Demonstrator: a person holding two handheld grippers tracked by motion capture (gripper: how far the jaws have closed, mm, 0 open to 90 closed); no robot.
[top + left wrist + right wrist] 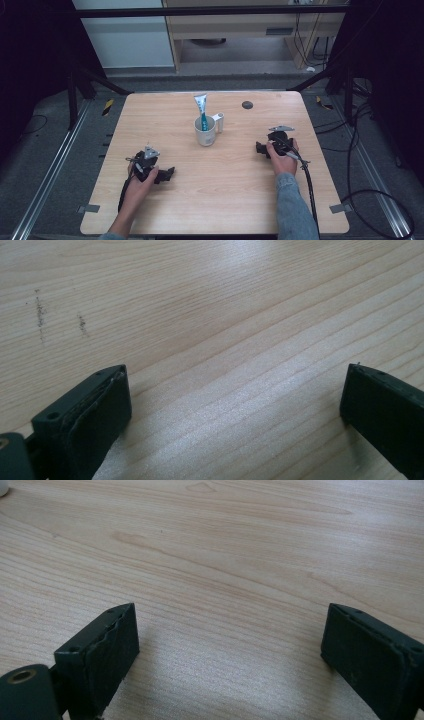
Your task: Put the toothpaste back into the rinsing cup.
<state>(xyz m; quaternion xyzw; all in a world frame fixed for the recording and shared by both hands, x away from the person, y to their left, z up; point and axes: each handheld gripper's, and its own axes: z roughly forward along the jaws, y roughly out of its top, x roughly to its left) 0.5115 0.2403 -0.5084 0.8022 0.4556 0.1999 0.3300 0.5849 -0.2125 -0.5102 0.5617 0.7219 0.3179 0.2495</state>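
Both forearms lie low over the wooden table [165, 210]. The left gripper [167, 175] and the right gripper [260, 148] rest near the surface, jaws spread wide with nothing between them (only bare wood). The white mug [205, 131], holding a toothpaste tube [201, 109], stands upright between them, well apart from both.

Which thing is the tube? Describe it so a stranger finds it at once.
Start at the light wooden table and go to the white mug near its middle, toward the far edge. The tube stands tilted inside that mug, white and teal, its flat end poking above the rim.
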